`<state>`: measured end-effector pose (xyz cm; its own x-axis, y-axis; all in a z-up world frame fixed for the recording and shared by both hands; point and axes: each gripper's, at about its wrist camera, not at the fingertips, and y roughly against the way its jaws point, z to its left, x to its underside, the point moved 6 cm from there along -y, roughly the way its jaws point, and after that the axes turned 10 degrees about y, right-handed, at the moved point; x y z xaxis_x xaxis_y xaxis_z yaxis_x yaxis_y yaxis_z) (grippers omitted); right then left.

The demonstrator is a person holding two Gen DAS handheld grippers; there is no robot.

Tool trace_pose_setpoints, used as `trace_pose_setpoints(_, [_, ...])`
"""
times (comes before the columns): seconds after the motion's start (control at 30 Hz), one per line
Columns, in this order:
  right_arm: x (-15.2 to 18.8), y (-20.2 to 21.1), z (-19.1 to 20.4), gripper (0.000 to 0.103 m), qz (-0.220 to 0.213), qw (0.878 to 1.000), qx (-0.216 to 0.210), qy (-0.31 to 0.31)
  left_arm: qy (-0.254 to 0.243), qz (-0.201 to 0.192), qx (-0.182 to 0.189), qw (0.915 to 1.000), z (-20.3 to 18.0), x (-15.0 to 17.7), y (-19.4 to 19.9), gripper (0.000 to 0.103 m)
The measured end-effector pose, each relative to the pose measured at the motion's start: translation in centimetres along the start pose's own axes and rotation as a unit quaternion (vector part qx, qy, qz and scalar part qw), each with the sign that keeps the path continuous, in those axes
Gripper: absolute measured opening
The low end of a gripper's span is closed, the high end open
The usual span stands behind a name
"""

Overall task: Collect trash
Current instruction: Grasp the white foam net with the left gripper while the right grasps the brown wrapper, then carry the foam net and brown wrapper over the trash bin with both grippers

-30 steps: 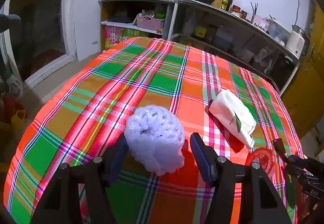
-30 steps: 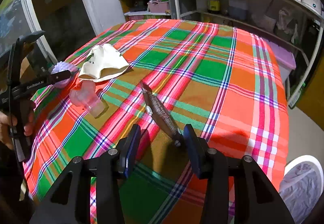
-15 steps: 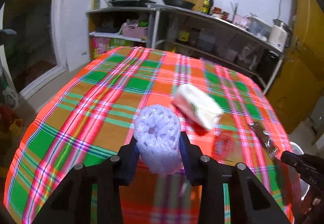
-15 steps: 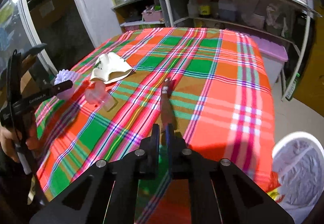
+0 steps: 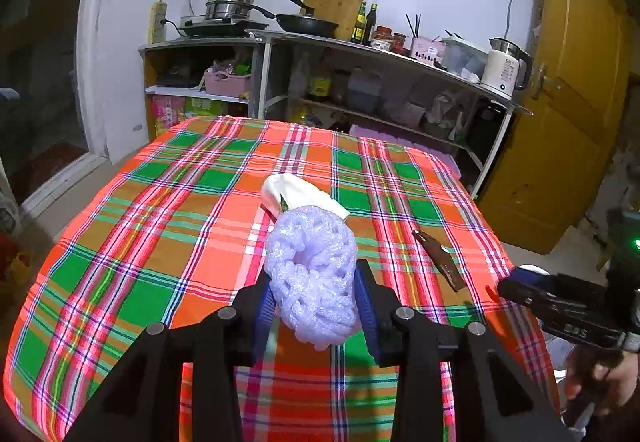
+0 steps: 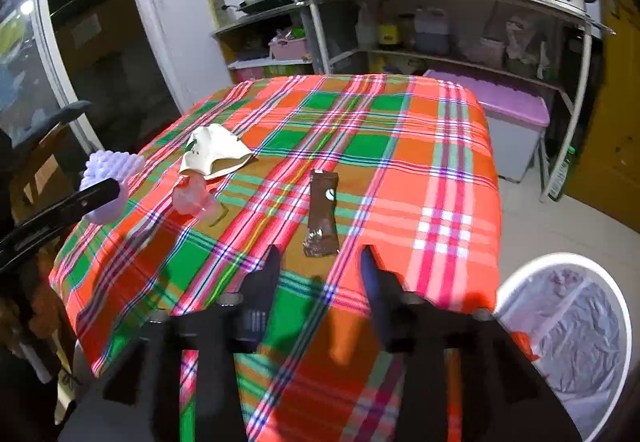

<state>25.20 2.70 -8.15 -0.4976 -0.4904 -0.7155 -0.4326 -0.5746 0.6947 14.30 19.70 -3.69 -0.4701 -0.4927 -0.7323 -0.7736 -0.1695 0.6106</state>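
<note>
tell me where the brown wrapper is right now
In the right wrist view the brown wrapper lies flat on the plaid tablecloth, just ahead of the open right tongs and not held, right of the clear plastic cup.

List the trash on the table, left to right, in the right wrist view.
Purple foam net in the left claw → pink plastic cup → brown wrapper. The white cloth cap overlaps the cup's span, so it is skipped.

Foam net lifted; brown wrapper flat on tablecloth
</note>
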Motion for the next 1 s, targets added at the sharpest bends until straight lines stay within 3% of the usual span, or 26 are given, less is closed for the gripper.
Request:
trace_pose_setpoints(0.33, [-0.9,-5.9,-0.5,0.045,0.048,0.999,0.005,0.006,0.003,0.008,0.009,0.9999,0.8,0.2,-1.0,0.038])
trace_pose_setpoints(0.4, [-1.0,-6.4,-0.3,0.039,0.05,0.999,0.006,0.012,0.004,0.01,0.01,0.9999,1.0,0.1,-1.3,0.038])
trace_pose_setpoints(0.47, [-1.0,-6.7,-0.3,0.024,0.053,0.998,0.008,0.012,0.005,0.012,0.012,0.9998,1.0,0.2,-1.6,0.038])
trace_pose_setpoints(0.5, [-1.1,-6.8,-0.3,0.024,0.052,0.999,0.007,0.01,0.005,0.013,0.013,0.9998,1.1,0.2,-1.7,0.038])
trace_pose_setpoints(0.73, [-0.7,-5.2,-0.1,0.022,0.042,0.999,0.002,-0.001,-0.003,0.013,0.024,0.9996,0.2,0.3,-1.7,0.038])
trace_pose_setpoints(1.0, [0.6,0.8,0.1,0.022,0.007,1.0,0.009,-0.017,-0.023,0.01,0.047,0.9986,-2.8,1.0,-0.1,0.038])
